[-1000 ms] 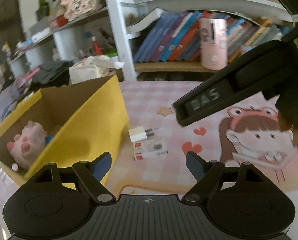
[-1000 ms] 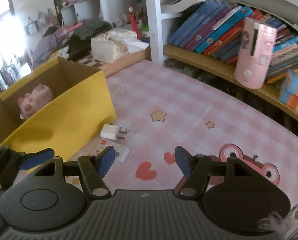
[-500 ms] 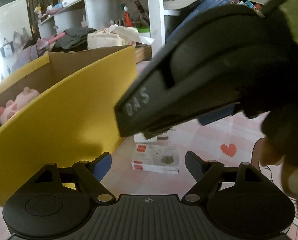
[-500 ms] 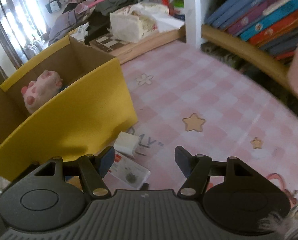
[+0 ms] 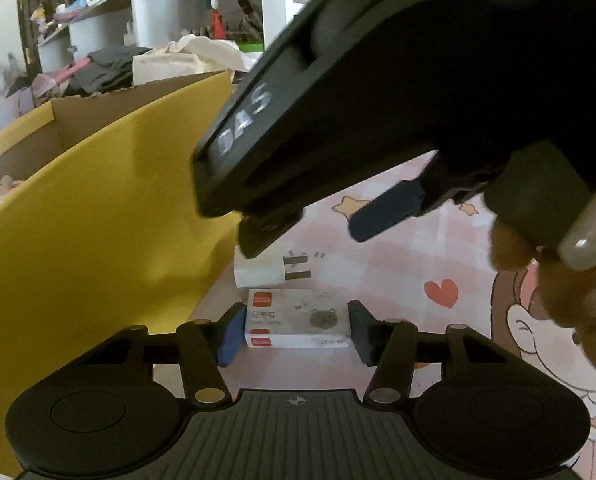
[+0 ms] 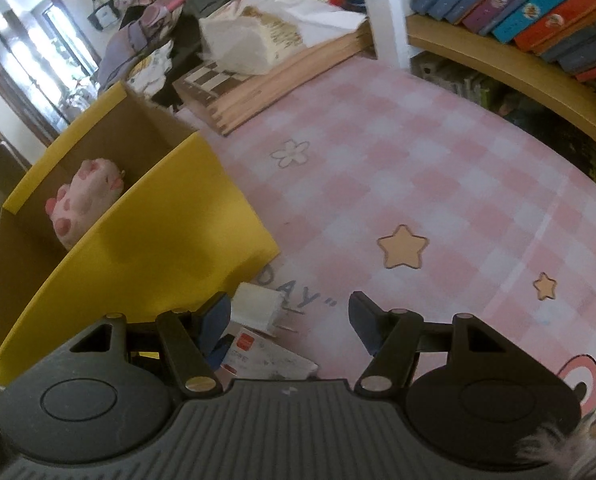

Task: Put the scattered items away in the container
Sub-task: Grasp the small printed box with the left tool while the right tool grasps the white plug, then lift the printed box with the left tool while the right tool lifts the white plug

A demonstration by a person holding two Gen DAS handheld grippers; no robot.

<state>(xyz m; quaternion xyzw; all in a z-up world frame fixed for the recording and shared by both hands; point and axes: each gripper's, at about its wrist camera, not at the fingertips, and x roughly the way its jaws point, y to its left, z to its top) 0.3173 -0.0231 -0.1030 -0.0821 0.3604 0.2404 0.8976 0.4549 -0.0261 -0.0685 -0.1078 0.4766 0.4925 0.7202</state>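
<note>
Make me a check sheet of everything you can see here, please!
Surface: pink checked mat with stars and hearts.
Job's things: small white box and white plug on the mat beside the yellow box; pink plush toy inside it.
Clutter: clothes pile, chessboard box.
Grippers: left gripper closing, pads at the white box's ends; right gripper open above the plug, not gripping it.
Cables: nothing seen.
Surroundings: bookshelf with books.
</note>
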